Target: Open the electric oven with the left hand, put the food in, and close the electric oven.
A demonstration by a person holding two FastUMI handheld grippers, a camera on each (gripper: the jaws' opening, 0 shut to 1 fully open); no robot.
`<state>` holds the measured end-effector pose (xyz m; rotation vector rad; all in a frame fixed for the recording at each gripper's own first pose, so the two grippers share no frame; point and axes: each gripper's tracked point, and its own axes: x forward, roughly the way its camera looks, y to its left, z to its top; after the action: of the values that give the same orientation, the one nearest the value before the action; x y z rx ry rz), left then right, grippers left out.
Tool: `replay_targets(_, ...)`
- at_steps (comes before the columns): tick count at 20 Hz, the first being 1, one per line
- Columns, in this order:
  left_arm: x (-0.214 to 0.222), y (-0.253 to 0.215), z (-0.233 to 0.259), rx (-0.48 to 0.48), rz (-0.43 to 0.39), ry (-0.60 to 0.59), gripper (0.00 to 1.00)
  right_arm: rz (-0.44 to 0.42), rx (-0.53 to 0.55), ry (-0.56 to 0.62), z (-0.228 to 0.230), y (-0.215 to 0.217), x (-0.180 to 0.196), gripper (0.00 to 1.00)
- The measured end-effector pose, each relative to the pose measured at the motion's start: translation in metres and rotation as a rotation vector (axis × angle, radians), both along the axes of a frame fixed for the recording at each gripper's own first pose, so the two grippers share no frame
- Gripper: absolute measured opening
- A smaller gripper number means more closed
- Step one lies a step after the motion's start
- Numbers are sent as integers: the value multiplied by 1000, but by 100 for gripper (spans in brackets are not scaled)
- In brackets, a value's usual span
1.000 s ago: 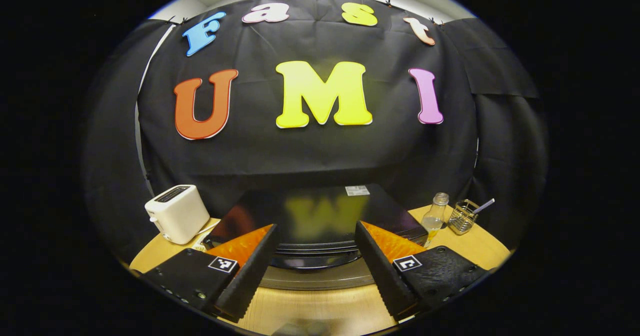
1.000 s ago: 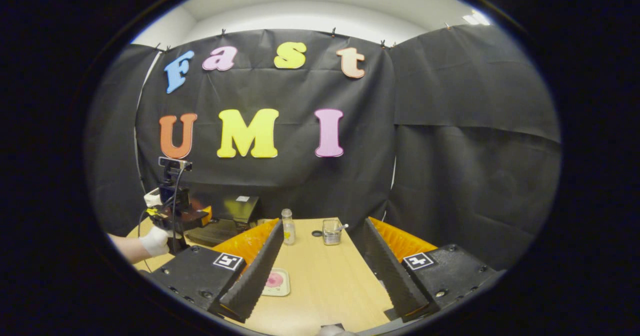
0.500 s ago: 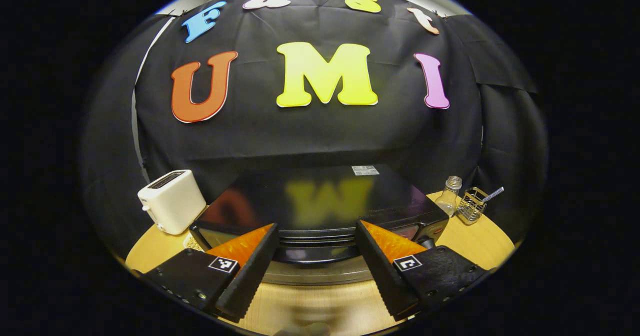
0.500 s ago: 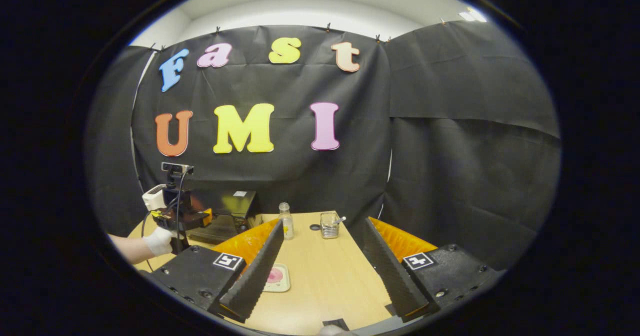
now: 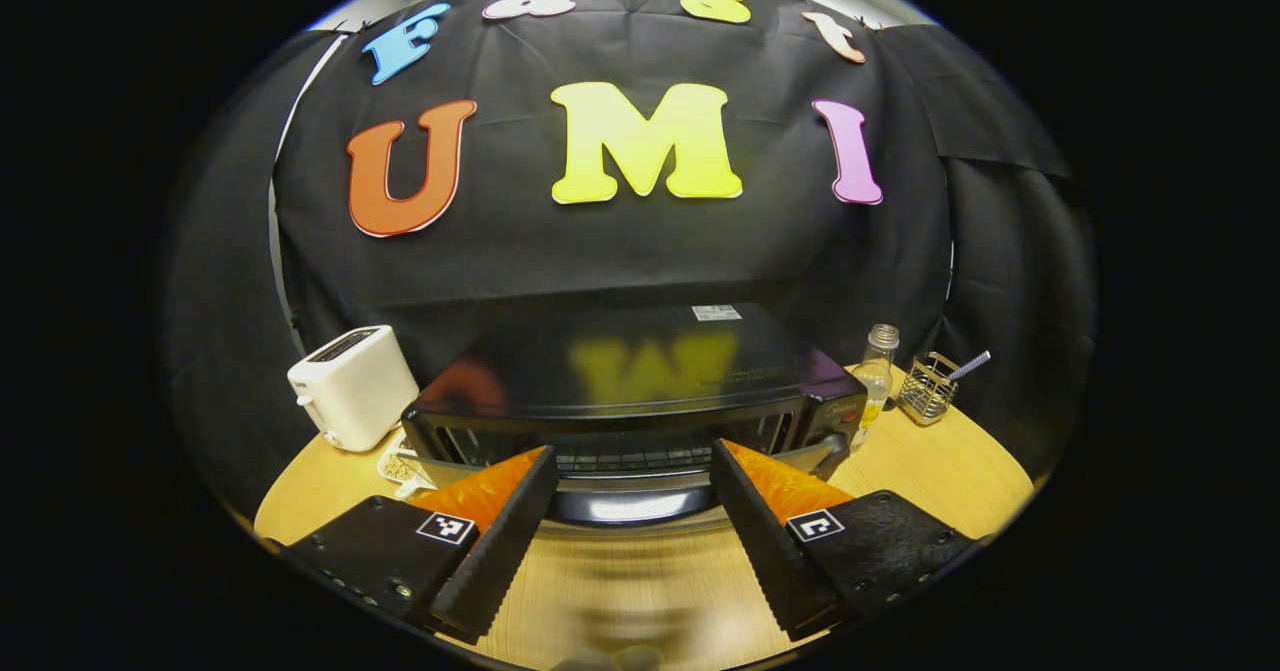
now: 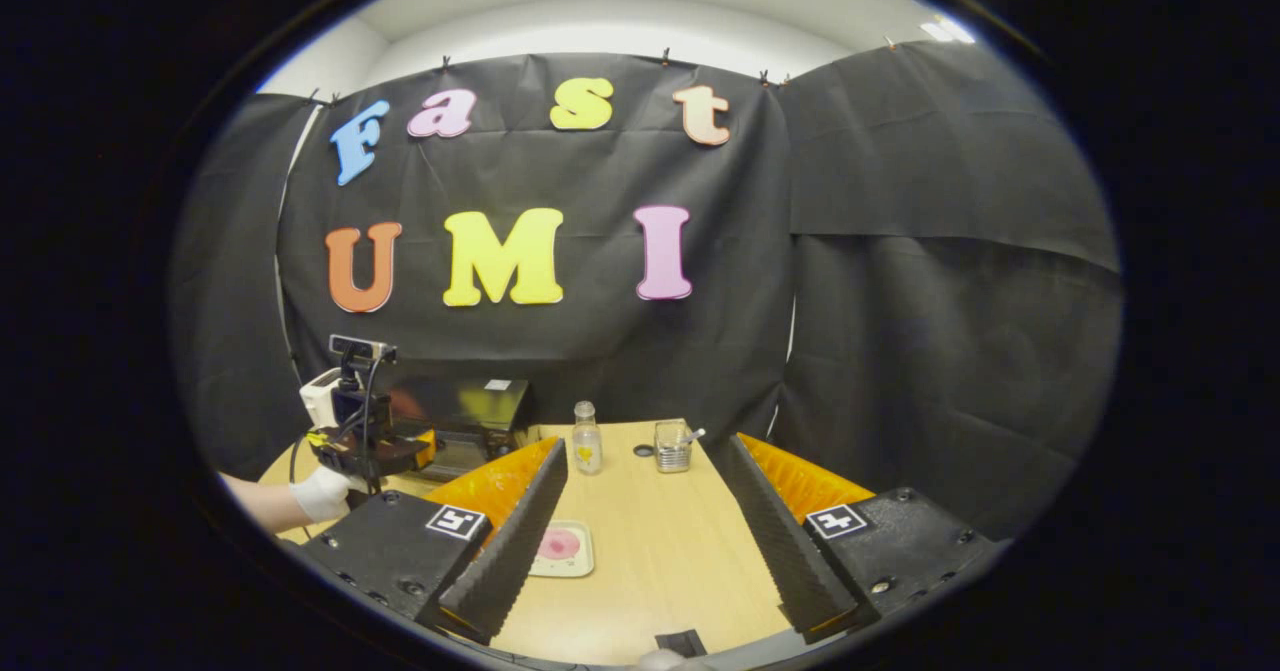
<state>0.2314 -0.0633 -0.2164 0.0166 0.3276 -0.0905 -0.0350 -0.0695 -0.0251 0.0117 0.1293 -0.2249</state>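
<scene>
Each black tool (image 5: 630, 541) has orange-backed ribbed fingers (image 5: 500, 541) and square markers.

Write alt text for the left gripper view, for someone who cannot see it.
The left gripper, fingers spread apart, points at the handle of the black electric oven, whose door is partly lowered, showing the rack inside. On the wooden table, a white toaster stands left of the oven; a glass bottle and wire holder stand right.
</scene>
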Motion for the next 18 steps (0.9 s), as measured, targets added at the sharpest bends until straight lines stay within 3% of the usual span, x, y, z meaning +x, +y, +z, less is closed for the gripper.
replay_targets(18, -96, 1, -86, -11, 8, 168, 96, 22, -13, 54, -29, 3, -30, 98)
